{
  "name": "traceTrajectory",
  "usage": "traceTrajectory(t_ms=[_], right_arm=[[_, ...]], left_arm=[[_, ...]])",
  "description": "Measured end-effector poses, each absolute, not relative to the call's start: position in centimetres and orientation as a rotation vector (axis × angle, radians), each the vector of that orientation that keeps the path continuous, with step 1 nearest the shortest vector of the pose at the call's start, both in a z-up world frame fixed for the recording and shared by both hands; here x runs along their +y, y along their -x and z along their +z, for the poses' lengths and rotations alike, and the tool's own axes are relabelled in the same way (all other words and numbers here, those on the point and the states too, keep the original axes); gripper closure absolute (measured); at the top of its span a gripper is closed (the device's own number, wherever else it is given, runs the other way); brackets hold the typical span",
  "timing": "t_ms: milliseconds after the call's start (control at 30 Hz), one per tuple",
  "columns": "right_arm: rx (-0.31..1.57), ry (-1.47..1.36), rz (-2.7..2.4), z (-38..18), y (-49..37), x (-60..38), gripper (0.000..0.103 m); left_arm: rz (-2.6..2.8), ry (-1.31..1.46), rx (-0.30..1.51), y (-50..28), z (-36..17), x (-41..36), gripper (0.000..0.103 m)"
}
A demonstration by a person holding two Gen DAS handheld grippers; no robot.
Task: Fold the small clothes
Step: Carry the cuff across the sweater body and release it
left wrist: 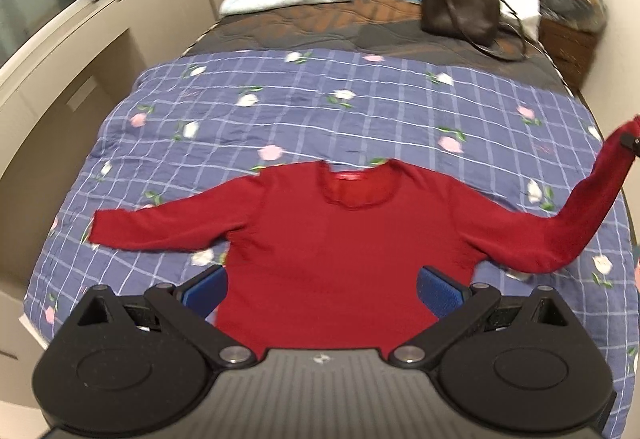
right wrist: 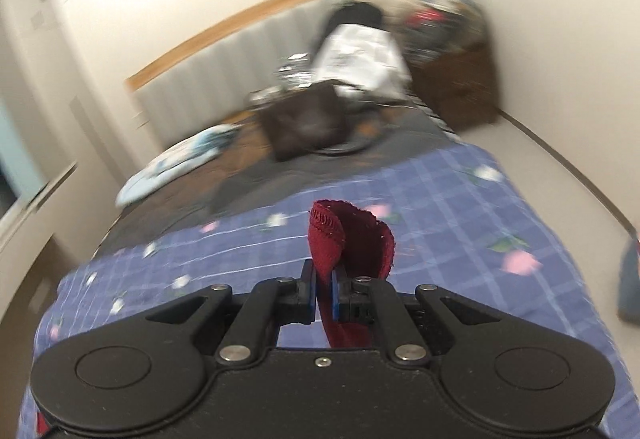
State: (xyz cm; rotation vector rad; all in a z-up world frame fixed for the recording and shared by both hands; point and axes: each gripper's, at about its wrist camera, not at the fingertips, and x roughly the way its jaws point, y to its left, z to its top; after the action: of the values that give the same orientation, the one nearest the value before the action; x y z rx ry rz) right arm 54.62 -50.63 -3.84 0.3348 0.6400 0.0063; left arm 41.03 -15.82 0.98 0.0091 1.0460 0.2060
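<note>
1. Lying flat on the checked quilt (left wrist: 320,99), the red sweater (left wrist: 340,259) faces up, its left sleeve (left wrist: 160,223) spread out.
2. The right gripper (right wrist: 323,293) pinches the right sleeve cuff (right wrist: 344,235) and lifts it clear of the bed.
3. The left gripper (left wrist: 322,293) hovers over the hem, jaws spread wide and empty.
4. The knit looks soft, light and limp; cuffs, hem and shoulders seem the best places to grip.
</note>
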Motion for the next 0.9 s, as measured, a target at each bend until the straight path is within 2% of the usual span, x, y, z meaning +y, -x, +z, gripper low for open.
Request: traceTrajectory(t_ms=[333,600,900], right_arm=[[0.693,-0.171,0.184,-4.3,-57.0,-30.1,0.096],[0.813,-0.111,0.288,-10.8,-57.4,-17.7,0.096],[0.952,-0.032,0.321,-17.9,-56.2,-12.2,0.093]], left_arm=[[0.277,0.053,1.049,-40.3,0.2,-2.5,0.000],[0.405,0.058,1.108,-38.8,-1.5,6.9,0.000],[0.491,0.030,1.124,-37.5,-2.2,12.4,0.000]])
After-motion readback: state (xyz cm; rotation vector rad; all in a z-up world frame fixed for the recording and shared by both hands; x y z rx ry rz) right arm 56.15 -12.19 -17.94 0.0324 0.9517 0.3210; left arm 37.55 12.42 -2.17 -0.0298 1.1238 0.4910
